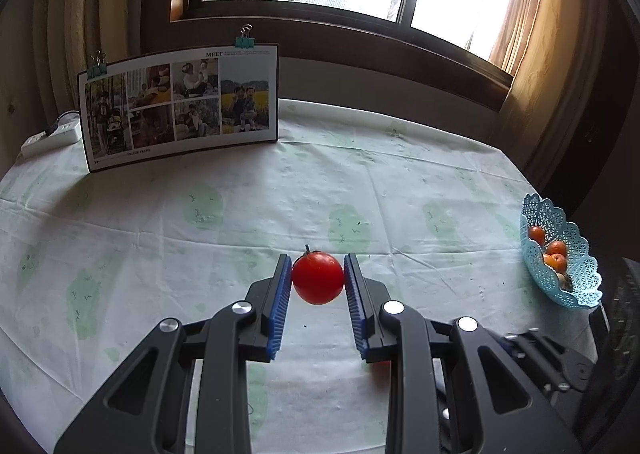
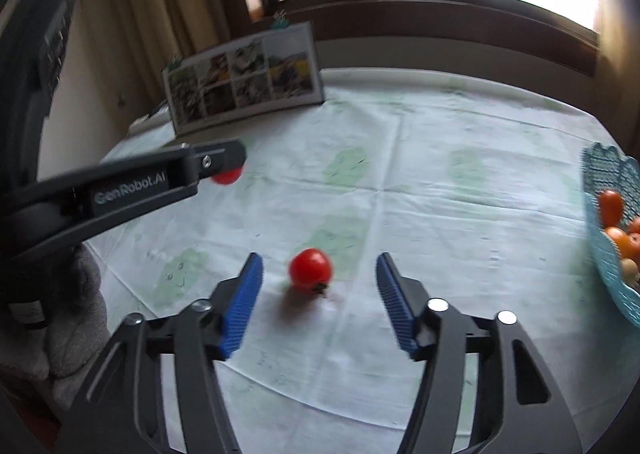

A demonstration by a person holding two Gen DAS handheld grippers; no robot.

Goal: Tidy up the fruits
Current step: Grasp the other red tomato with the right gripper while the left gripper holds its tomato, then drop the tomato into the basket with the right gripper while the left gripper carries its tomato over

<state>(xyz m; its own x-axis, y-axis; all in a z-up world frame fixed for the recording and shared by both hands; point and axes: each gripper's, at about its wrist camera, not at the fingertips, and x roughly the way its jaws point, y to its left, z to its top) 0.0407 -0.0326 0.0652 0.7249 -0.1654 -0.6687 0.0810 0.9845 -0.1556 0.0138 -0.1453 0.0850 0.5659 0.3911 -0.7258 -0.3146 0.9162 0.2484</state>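
Left gripper (image 1: 317,278) clenched on a red tomato (image 1: 318,277), blue pads pressing both sides, held clear above the tablecloth (image 1: 240,206). Right gripper (image 2: 319,274) released, jaws apart, second tomato (image 2: 311,269) lying on the cloth between the fingers, touching neither pad. Blue lace basket (image 1: 576,254) holding orange fruit sits at the table's right edge, well apart from both tomatoes.

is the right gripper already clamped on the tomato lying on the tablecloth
No, the right gripper stands open, both blue pads clear of the tomato between them.
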